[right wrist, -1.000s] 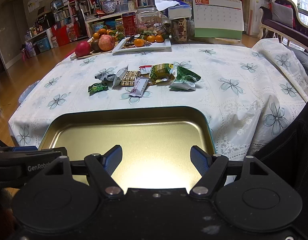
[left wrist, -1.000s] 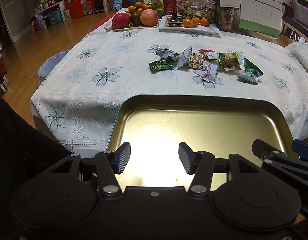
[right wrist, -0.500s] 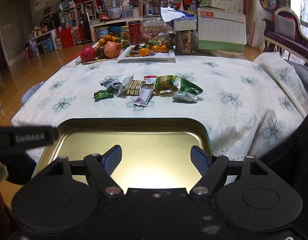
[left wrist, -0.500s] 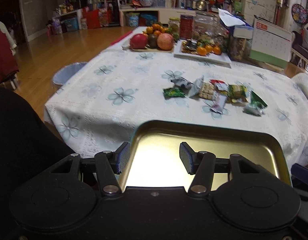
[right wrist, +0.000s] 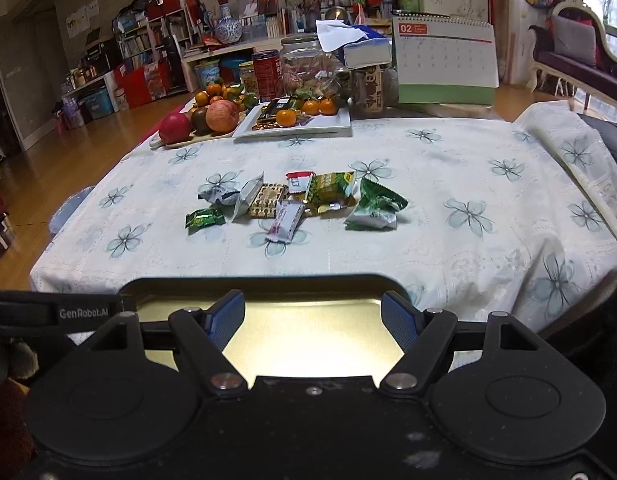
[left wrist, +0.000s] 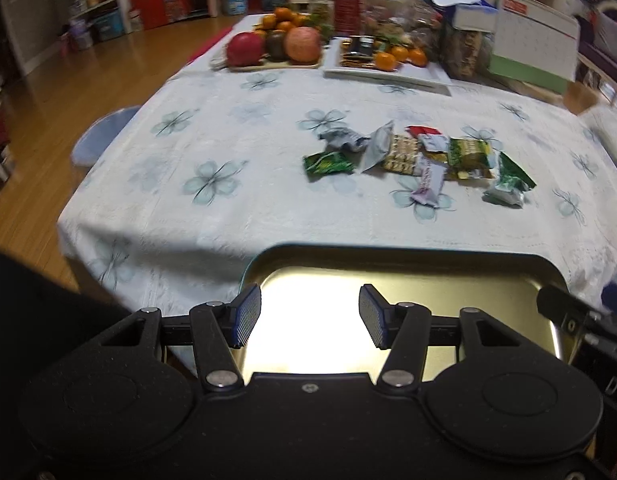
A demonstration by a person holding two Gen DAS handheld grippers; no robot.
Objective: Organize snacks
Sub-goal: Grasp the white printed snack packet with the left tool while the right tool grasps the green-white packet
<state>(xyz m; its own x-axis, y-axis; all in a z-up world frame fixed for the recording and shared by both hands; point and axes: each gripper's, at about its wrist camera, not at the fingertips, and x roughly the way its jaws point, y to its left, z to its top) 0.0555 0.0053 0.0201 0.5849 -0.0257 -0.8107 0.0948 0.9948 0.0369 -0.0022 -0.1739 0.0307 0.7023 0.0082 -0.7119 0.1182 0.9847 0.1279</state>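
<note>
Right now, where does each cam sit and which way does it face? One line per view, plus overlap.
Left wrist: on the left gripper, low at the table's near edge, facing across the gold tray to the snack packets; own open fingers show, right gripper's tip at right.
Right wrist: on the right gripper, same heading, further right; own open fingers show, left gripper's body at left.
Shared: tray, packets, fruit board, calendar.
</note>
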